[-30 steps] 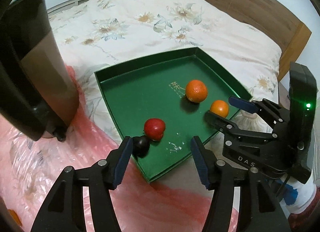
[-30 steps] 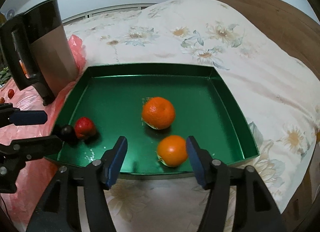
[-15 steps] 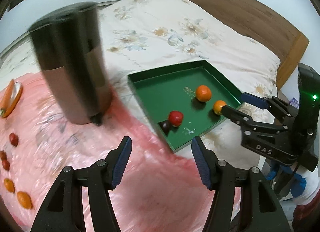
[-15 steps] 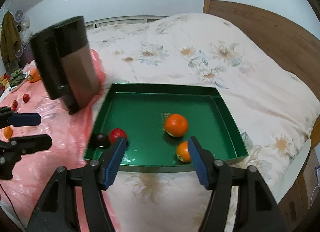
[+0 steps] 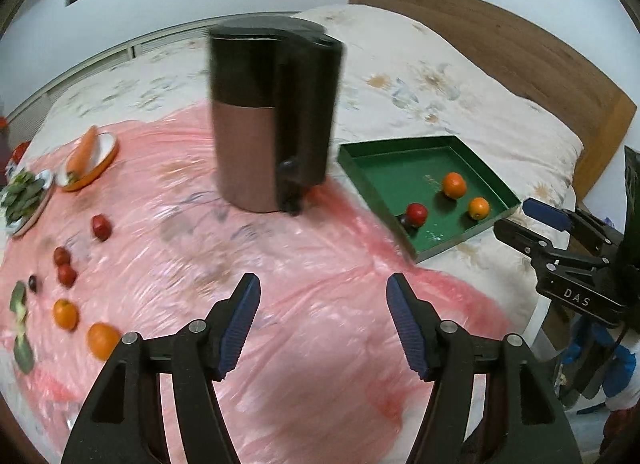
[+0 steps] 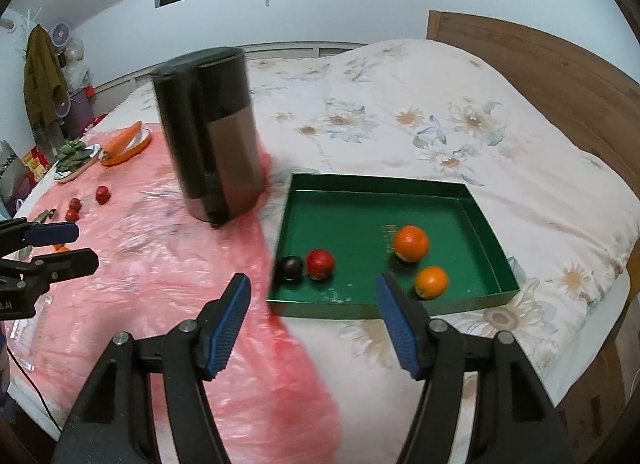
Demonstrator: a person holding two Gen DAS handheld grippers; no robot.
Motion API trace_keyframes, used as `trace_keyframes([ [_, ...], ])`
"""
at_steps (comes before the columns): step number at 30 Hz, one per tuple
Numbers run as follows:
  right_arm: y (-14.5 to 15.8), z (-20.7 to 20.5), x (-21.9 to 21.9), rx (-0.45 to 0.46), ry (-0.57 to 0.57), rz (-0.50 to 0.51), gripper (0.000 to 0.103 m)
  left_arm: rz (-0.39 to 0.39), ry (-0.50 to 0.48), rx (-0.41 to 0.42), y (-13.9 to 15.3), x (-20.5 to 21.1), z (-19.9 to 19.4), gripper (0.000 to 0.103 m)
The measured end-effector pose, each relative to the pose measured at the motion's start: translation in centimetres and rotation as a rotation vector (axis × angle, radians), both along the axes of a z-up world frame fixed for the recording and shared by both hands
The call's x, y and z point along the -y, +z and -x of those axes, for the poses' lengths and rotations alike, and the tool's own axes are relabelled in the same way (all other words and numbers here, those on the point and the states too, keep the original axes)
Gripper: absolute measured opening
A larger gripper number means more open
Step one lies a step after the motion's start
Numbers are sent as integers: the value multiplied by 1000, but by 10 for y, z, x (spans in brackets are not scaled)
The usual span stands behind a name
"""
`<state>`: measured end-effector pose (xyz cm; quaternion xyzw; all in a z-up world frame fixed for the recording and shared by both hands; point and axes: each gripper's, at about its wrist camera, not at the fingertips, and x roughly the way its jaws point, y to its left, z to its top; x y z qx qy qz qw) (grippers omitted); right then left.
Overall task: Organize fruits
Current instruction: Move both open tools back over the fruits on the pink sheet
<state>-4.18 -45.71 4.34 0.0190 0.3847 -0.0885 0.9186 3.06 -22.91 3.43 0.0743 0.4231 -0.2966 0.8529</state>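
Observation:
A green tray (image 6: 344, 208) (image 5: 388, 172) lies on the bed. It holds two oranges (image 6: 411, 243) (image 6: 431, 282), a red fruit (image 6: 320, 263) and a dark plum (image 6: 291, 267). Several loose fruits lie on the pink plastic sheet at the left: two oranges (image 5: 65, 313) (image 5: 102, 340), red fruits (image 5: 101, 226) (image 5: 66, 274) and a dark one (image 5: 33, 283). My left gripper (image 5: 322, 322) is open and empty over the pink sheet. My right gripper (image 6: 312, 320) is open and empty just in front of the tray's near edge.
A tall black and copper kettle (image 5: 272, 116) (image 6: 210, 132) stands on the pink sheet (image 5: 280, 304) between tray and loose fruit. A carrot on an orange dish (image 5: 86, 156) and a plate of greens (image 5: 26, 194) sit at far left. A wooden headboard (image 6: 540, 64) is behind.
Both grippers have pulled back from the tray; the left one has swung left over the pink sheet, bringing the loose fruit into view. Both stay open and empty.

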Motion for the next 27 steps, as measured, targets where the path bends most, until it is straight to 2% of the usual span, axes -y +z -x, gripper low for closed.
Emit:
trace_keyframes([
  [8, 8, 13, -49, 13, 35, -26, 103, 21, 88, 27, 5, -55, 16, 60],
  [27, -14, 23, -161, -39, 225, -24, 103, 30, 333, 16, -31, -177, 65, 60],
])
